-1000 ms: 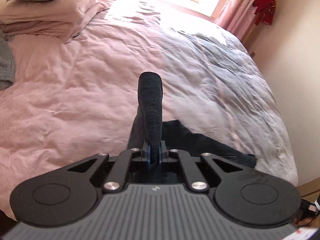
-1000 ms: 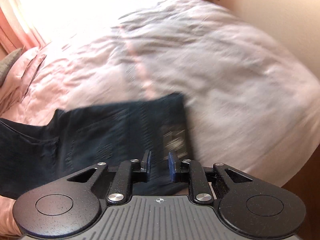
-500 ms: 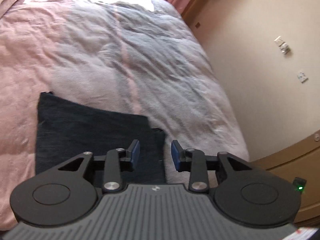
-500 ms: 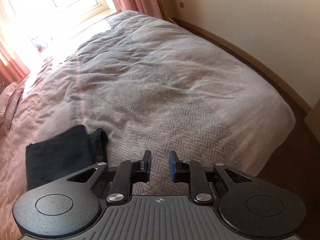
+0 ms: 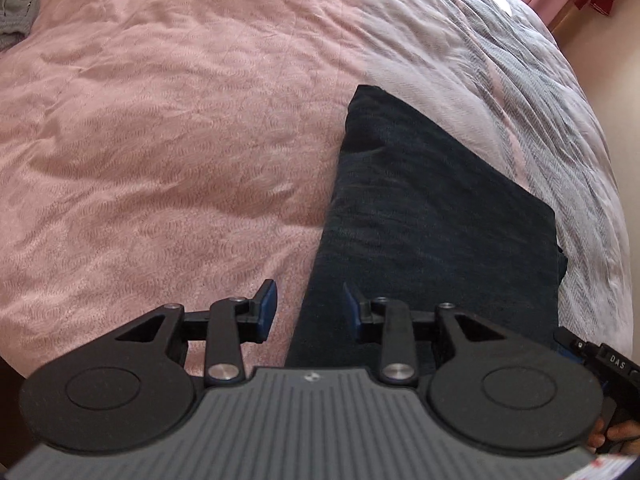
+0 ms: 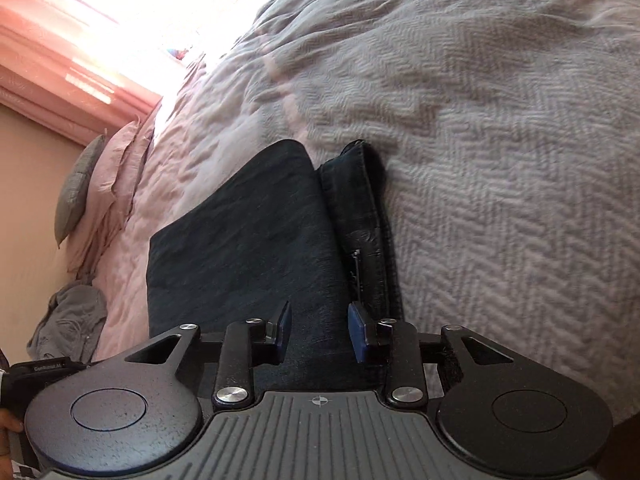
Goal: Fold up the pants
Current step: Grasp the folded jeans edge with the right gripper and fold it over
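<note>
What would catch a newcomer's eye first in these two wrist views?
The dark folded pants stand out, lying where the pink duvet meets the grey herringbone blanket, waistband and zip peeking out at the fold's right edge in the right view. Both the left gripper and the right gripper hover above it, gripping nothing, the right's jaws opening.

both wrist views look steeply down, close over the same folded pants (image 5: 436,216).

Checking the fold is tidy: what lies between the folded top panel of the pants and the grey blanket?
In the right wrist view, the pants' waistband strip with the zip sticks out there, uncovered, beside the grey blanket.
</note>
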The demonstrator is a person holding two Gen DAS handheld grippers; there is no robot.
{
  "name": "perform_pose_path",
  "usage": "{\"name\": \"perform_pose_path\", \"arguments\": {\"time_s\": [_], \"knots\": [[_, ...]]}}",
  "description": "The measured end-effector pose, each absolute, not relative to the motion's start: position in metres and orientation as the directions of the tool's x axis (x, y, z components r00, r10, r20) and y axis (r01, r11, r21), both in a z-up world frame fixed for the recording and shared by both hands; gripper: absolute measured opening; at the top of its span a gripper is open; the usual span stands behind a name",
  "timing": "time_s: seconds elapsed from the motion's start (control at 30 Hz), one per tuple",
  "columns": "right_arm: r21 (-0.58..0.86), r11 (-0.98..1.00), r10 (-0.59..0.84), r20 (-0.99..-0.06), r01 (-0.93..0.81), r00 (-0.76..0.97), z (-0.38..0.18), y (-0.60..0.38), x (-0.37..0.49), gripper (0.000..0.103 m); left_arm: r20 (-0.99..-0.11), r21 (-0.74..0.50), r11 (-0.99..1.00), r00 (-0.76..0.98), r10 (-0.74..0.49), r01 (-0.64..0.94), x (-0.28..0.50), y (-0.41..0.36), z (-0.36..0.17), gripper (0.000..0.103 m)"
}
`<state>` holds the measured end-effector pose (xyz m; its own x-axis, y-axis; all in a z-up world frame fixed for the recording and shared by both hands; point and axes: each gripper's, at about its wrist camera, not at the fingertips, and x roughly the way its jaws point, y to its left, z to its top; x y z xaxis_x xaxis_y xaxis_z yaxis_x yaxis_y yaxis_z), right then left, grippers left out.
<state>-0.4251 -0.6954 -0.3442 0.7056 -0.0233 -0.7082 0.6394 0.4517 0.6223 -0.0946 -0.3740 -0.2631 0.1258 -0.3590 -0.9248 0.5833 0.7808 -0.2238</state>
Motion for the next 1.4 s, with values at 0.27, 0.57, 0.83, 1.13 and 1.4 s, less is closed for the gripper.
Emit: {"name": "perform_pose_path", "arguments": {"time_s": [0.27,0.57,0.83,1.13,1.4], "knots": [[0.55,0.605,-0.088,-0.673,0.576,0.735,-0.317,-0.67,-0.425,0.0,-0.914,-0.252,0.744,0.1,-0.393,0.619,-0.113,-0.383,-0.281,0.03],[0.398,0.539,-0.241,-0.772,0.742,0.589,-0.337,-0.65,-0.436,0.001,-0.911,-0.207,0.681,0.116,-0.396,0.702,-0.123,-0.406,-0.286,0.029],[0.283,0.587,-0.36,-0.748,0.758,0.557,-0.313,-0.665,-0.417,0.023,-0.882,-0.148,0.605,0.172,-0.438,0.782,-0.115,-0.425,-0.277,0.029],[0.501,0.56,-0.217,-0.68,0.66,0.7,-0.345,-0.736,-0.38,0.014,-0.846,-0.17,0.58,0.184,-0.501,0.797,-0.09,-0.462,-0.282,0.029],[0.249,0.65,-0.36,-0.732,0.718,0.579,-0.35,-0.719,-0.361,0.002,-0.82,-0.153,0.542,0.2,-0.536,0.826,-0.09,-0.486,-0.283,0.029]]}}
